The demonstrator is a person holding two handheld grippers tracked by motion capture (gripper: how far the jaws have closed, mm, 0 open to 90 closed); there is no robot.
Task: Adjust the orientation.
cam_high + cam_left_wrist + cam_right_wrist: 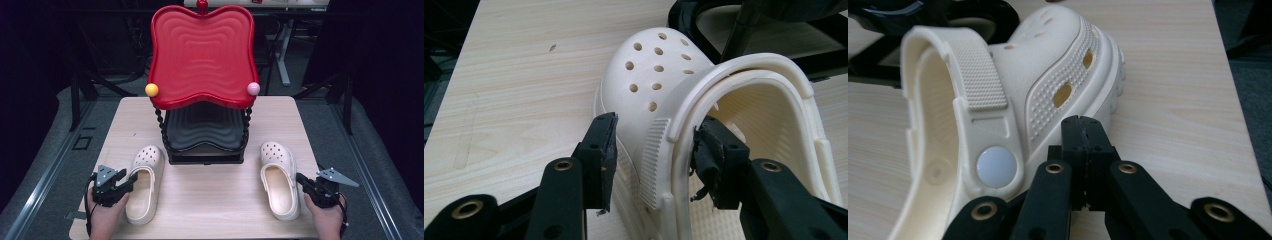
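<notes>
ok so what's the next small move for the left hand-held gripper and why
Probably close the left hand-held gripper on the left clog. Its jaws are open and straddle the clog's side wall, one outside and one inside the opening, so a squeeze should grip it. The right hand-held gripper is shut beside the right clog, holding nothing.
</notes>
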